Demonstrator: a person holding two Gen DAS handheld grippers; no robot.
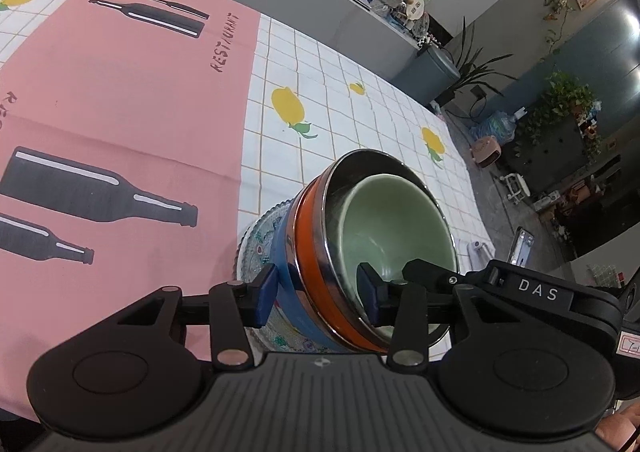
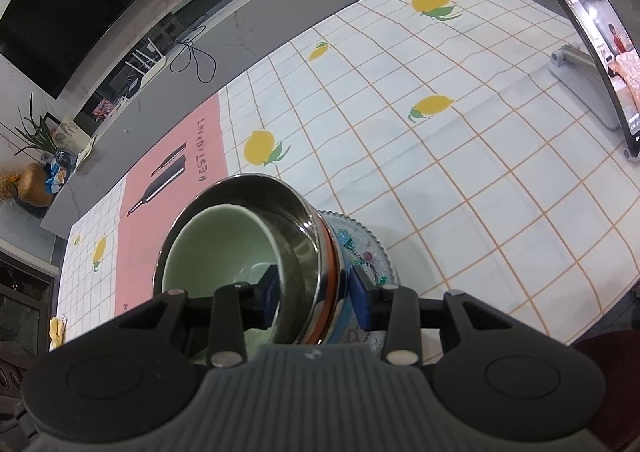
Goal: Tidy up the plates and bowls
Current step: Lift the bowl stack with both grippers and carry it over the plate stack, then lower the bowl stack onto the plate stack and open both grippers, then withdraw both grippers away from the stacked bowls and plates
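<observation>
- Tools: left tool (image 1: 316,294) and right tool (image 2: 314,298) each straddle the steel bowl (image 2: 296,220) wall, one pad inside, one outside, apparently clamped on opposite sides.
- Stack: green bowl (image 1: 394,228) nested inside, over a glass plate (image 2: 370,252) on the worktop (image 2: 460,172).
- Handling, likely: steel slippery, glass and ceramic fragile, stack heavy; hold the rim evenly.

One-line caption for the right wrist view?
Right hand-held gripper straddles the wall of nested bowls stacked on a glass plate, lemon tablecloth beyond.
</observation>
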